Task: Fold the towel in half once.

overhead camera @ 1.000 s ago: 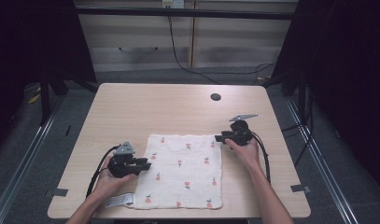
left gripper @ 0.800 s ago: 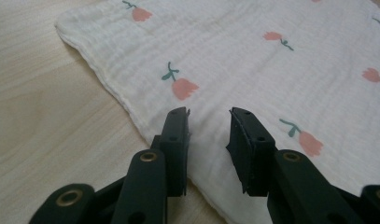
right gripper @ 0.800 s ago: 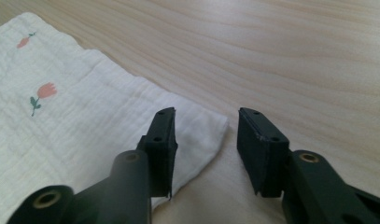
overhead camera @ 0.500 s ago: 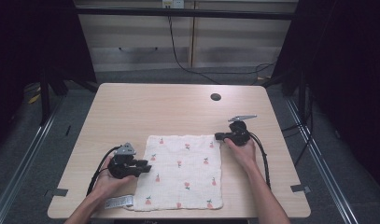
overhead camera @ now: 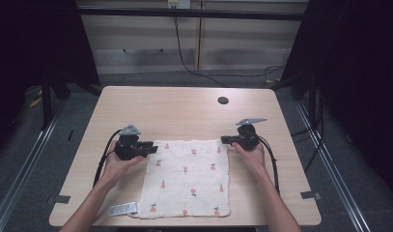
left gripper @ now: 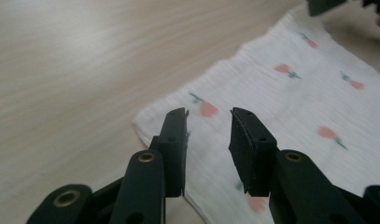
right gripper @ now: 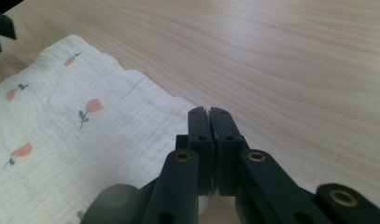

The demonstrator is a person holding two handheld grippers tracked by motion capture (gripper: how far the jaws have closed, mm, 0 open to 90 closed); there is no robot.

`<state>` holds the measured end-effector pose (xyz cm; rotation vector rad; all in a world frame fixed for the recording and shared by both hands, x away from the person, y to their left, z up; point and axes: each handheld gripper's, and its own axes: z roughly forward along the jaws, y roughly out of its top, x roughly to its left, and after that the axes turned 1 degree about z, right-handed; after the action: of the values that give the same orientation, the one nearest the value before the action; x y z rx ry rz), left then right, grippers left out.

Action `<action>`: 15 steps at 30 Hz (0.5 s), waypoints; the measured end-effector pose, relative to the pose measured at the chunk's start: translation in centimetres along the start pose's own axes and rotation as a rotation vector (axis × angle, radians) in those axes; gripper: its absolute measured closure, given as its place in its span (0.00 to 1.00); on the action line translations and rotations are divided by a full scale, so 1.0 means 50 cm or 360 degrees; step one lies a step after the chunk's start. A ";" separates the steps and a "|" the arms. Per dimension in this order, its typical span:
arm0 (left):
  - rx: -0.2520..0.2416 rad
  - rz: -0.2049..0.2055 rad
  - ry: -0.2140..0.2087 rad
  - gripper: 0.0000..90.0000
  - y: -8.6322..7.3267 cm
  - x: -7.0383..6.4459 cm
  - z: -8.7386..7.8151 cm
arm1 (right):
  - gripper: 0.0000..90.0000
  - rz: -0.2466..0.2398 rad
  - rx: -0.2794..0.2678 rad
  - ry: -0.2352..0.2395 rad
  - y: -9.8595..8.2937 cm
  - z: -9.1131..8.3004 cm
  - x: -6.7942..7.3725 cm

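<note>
Thin floral cloth (overhead camera: pixel 187 176) flat on table (overhead camera: pixel 175 108) — soft, light, likely limp. My left gripper (left gripper: pixel 208 135) spread over far-left corner; right gripper (right gripper: pixel 209 140) pinching far-right corner — take corners.

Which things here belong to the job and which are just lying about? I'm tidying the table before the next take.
In the job:
- cloth, spread flat
- left gripper, jaws open over a far corner of the cloth
- right gripper, jaws together at the other far corner

Lying about:
- small label strip by the near left corner
- dark round hole in the table
</note>
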<state>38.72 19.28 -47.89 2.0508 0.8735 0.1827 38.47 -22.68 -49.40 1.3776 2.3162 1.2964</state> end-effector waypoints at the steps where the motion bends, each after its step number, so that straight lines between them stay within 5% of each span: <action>1: -0.0004 -0.0022 0.0013 0.76 0.002 0.009 0.006 | 0.98 0.0000 0.0002 -0.0003 -0.002 0.000 -0.001; 7: -0.0014 -0.0124 0.0039 0.78 0.000 0.051 0.046 | 0.98 0.0001 -0.0008 0.0002 -0.007 -0.005 -0.002; 15: 0.0027 -0.0113 0.0068 0.78 -0.007 0.053 0.082 | 0.97 0.0002 0.0000 0.0015 -0.011 0.001 -0.006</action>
<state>42.24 18.36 -51.13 2.0345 0.9757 0.1813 38.33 -23.00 -49.92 1.3757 2.3216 1.3063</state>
